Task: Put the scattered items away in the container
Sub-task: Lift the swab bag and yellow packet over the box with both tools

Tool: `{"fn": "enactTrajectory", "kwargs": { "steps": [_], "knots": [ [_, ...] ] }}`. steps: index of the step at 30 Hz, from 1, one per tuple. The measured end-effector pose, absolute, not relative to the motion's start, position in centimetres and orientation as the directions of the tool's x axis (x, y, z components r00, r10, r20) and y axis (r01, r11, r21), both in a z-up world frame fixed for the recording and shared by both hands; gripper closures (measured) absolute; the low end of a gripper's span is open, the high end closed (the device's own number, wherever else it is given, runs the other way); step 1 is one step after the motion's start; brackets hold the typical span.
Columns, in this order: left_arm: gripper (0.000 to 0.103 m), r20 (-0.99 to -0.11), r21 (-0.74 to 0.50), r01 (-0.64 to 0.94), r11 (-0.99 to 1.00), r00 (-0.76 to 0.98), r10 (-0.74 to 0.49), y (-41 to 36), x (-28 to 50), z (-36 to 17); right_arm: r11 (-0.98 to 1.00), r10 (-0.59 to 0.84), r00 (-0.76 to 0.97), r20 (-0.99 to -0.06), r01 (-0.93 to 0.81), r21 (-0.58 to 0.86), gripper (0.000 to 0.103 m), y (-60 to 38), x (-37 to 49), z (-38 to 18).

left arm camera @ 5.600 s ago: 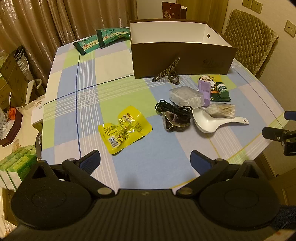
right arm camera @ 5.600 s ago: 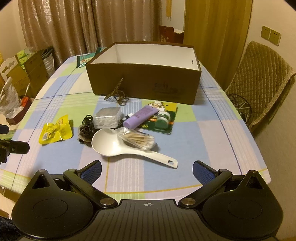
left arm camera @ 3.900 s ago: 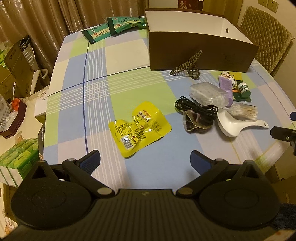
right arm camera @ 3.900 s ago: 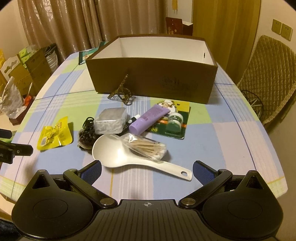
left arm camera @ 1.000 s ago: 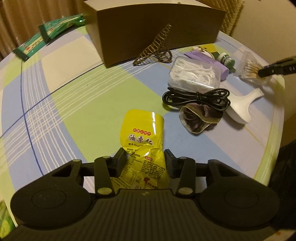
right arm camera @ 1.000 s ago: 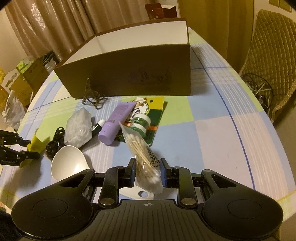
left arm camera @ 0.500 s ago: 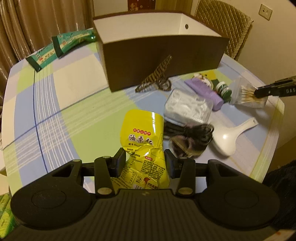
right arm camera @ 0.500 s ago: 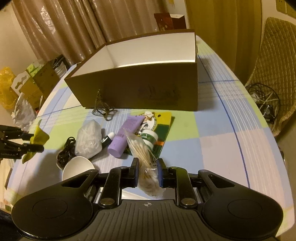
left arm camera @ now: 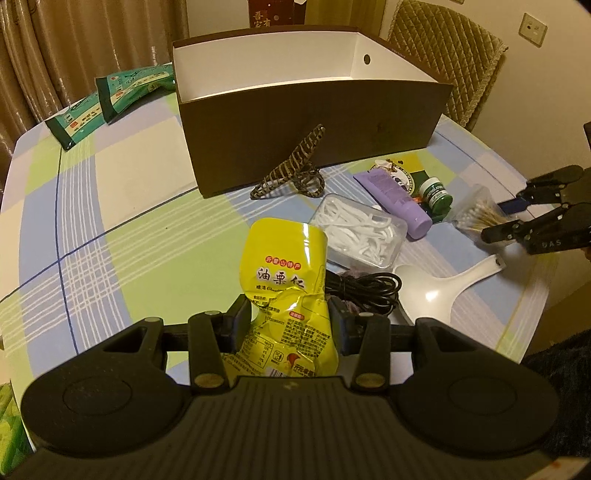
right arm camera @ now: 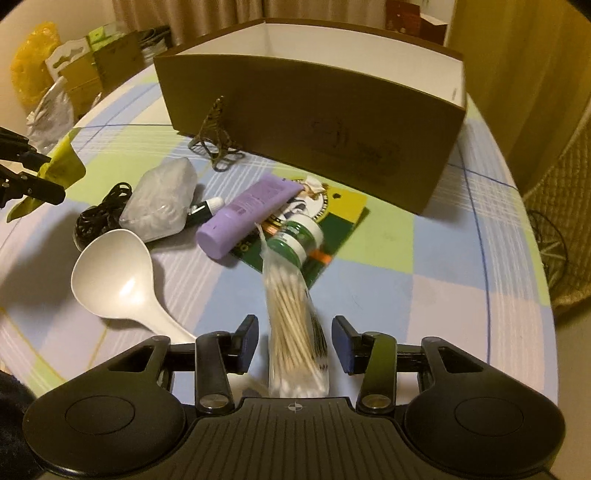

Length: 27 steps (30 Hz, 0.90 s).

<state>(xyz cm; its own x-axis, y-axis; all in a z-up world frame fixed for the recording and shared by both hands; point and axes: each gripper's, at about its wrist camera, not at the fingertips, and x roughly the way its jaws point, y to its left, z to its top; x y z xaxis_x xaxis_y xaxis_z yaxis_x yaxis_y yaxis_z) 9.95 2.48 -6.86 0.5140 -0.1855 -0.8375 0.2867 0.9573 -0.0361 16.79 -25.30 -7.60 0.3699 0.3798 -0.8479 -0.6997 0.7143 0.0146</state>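
Since a second ago the left gripper [left arm camera: 290,315] has lifted the yellow snack packet [left arm camera: 286,280] it clamps off the checked surface [left arm camera: 110,229]. The right gripper [right arm camera: 294,341] is opening, pads seemingly clear of the cotton swab bag [right arm camera: 291,332] between them. The brown box [left arm camera: 314,122] stands before curtains [left arm camera: 92,44] and a quilted chair [left arm camera: 450,55].

Warm, dim yellow light. Beige curtains [left arm camera: 92,40] behind checked table [left arm camera: 122,206]; quilted chair [left arm camera: 454,55] against cream wall [left arm camera: 546,96] with socket [left arm camera: 532,28].
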Motion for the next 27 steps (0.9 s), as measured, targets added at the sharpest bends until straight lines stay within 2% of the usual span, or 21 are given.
{"fn": "enactTrajectory", "kwargs": {
  "steps": [2, 3, 4, 14, 27],
  "knots": [
    [0.063, -0.839, -0.033, 0.278, 0.96, 0.514, -0.178, 2.5, 9.8, -6.8, 0.706, 0.375, 0.36, -0.854, -0.708, 0.011, 0.065, -25.1, 17.0, -7.8],
    [0.063, -0.84, -0.031, 0.272, 0.962, 0.514, -0.173, 2.5, 9.8, -6.8, 0.699, 0.372, 0.352, -0.859, -0.715, 0.01, 0.082, -25.1, 17.1, -7.9],
    [0.063, -0.841, -0.029, 0.267, 0.963, 0.514, -0.167, 2.5, 9.8, -6.9, 0.689, 0.375, 0.339, -0.863, -0.724, 0.014, 0.087, -24.9, 17.1, -7.9],
    [0.063, -0.839, -0.013, 0.238, 0.971, 0.526, -0.14, 2.3, 10.1, -6.3, 0.688, 0.432, 0.345, -0.834, -0.723, 0.057, 0.089, -25.8, 17.5, -5.1],
    [0.063, -0.779, 0.027, 0.311, 0.95, 0.602, -0.175, 0.2, 14.8, -2.2, 0.685, 0.554, 0.358, -0.752, -0.709, 0.167, 0.089, -25.9, 21.9, 2.0]
  ]
}}
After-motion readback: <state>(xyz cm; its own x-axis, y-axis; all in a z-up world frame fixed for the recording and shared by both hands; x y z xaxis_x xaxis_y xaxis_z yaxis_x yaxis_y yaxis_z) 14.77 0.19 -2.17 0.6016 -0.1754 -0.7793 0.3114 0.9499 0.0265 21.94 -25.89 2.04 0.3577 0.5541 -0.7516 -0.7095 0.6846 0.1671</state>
